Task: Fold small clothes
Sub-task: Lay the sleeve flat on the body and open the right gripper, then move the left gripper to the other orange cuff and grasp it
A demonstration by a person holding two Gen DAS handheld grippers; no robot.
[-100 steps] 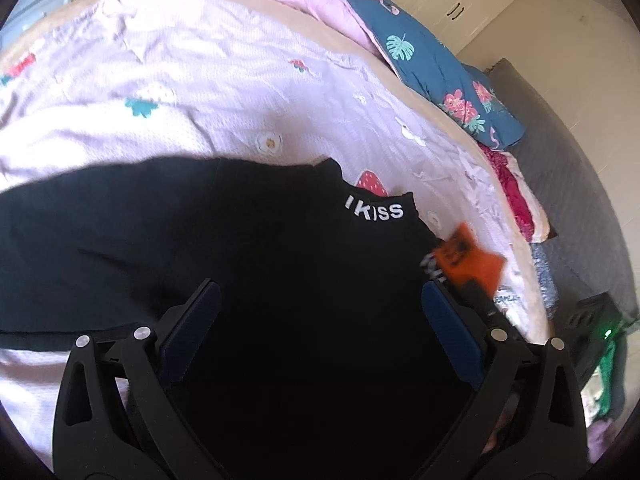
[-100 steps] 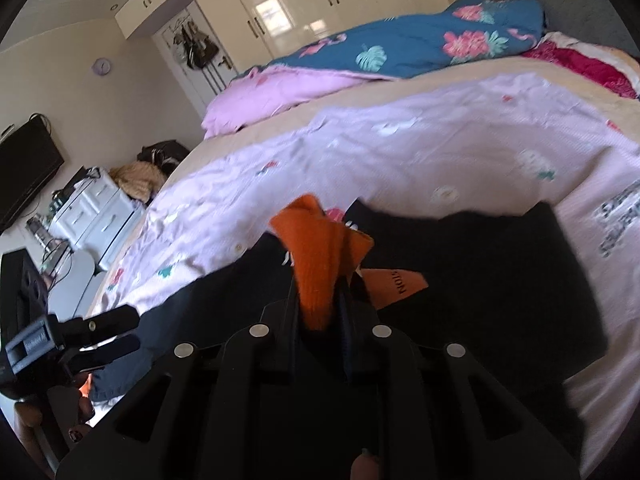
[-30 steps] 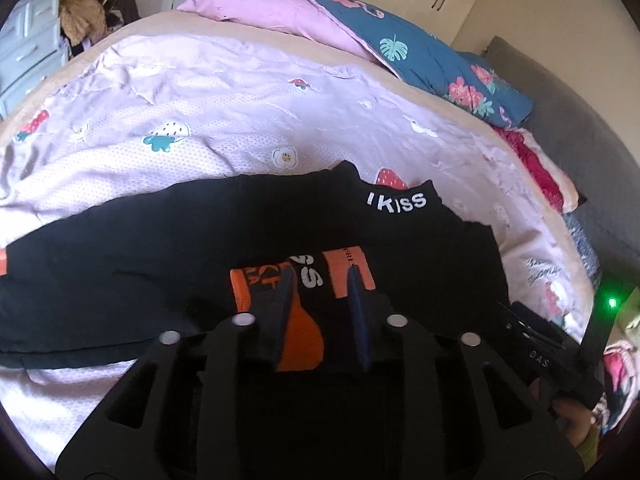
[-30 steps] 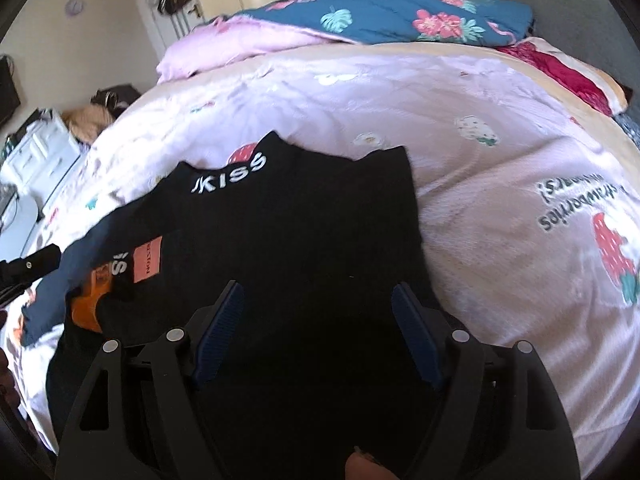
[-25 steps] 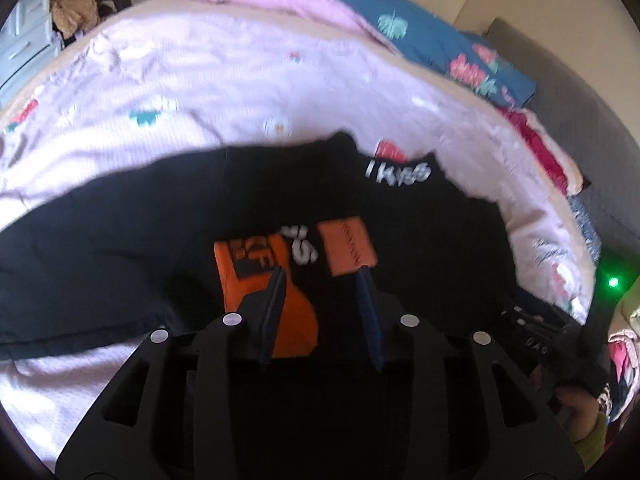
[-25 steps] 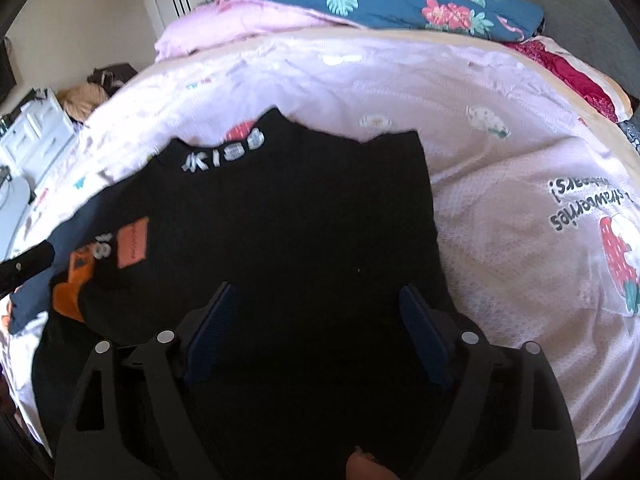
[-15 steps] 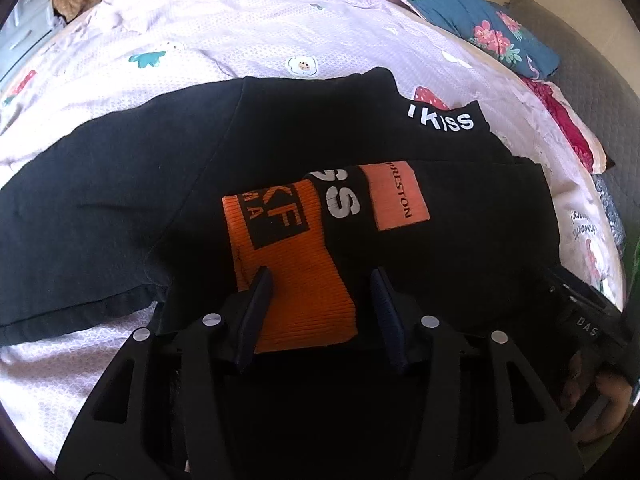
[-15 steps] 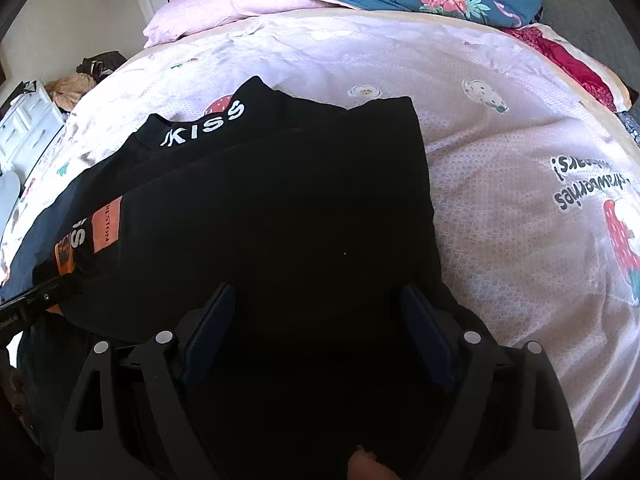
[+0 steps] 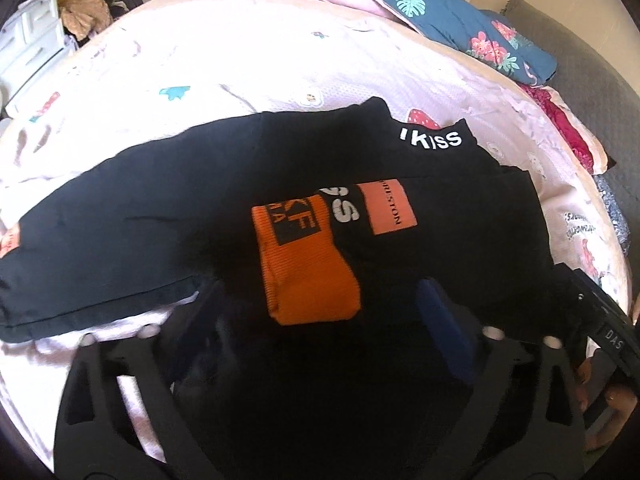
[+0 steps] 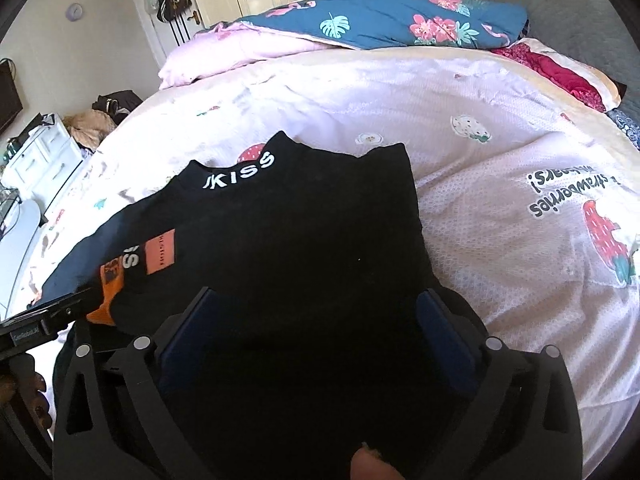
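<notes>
A black top [image 9: 168,216] with a white "KISS" collar lies flat on the bed. Its right sleeve is folded in across the chest, and the orange cuff [image 9: 308,268] rests at the middle. It also shows in the right wrist view [image 10: 320,224], with the cuff [image 10: 108,292] at the left. My left gripper [image 9: 320,312] is open and empty, its fingers either side of the cuff's near end. My right gripper [image 10: 316,312] is open and empty over the top's lower right part.
The pink strawberry-print bedspread [image 10: 520,168] covers the bed. A blue floral quilt [image 10: 380,20] and pink pillow [image 10: 224,52] lie at the far side. White drawers [image 10: 36,160] stand left of the bed. A grey sofa [image 9: 592,60] stands at the right.
My right gripper carried the orange cuff across the chest, let go and opened. My left gripper shut near the cuff, then opened wide. Both cameras drew back slightly.
</notes>
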